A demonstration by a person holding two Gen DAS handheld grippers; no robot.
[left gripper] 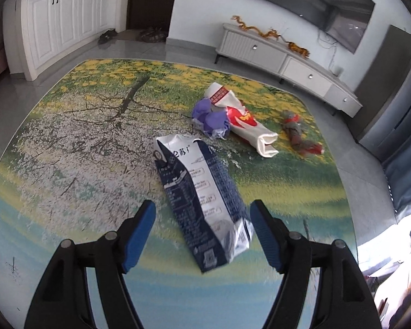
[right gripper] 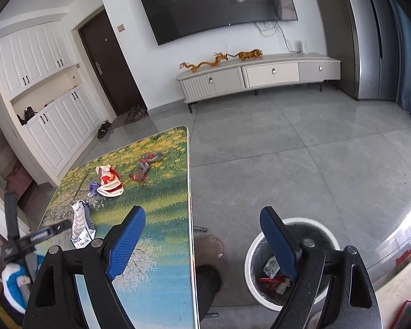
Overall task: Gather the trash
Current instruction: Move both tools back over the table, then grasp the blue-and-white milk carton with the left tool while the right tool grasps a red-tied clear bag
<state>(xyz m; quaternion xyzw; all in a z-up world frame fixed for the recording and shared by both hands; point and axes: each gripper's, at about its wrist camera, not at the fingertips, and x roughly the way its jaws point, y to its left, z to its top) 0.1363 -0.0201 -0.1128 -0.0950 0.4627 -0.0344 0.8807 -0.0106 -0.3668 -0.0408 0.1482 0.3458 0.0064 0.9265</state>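
A flattened blue-and-white milk carton (left gripper: 202, 200) lies on the landscape-printed table (left gripper: 68, 150). My left gripper (left gripper: 202, 213) is open, its blue pads either side of the carton's near end, not touching. Beyond lie a purple wrapper (left gripper: 211, 119), a red-and-white paper bag (left gripper: 243, 120) and a grey-red crumpled wrapper (left gripper: 298, 134). My right gripper (right gripper: 202, 216) is open and empty, held above the table's right edge and a white trash bin (right gripper: 293, 263) on the floor holding some wrappers. The carton (right gripper: 80, 224), bag (right gripper: 109, 181) and wrapper (right gripper: 143, 168) show in the right wrist view too.
A white TV cabinet (right gripper: 260, 76) with golden figurines stands against the far wall under a TV (right gripper: 216, 2). White cupboards (right gripper: 46, 109) and a dark door (right gripper: 109, 65) are at the left. Grey tiled floor (right gripper: 301, 150) lies right of the table. A stool (right gripper: 209, 246) stands beside the bin.
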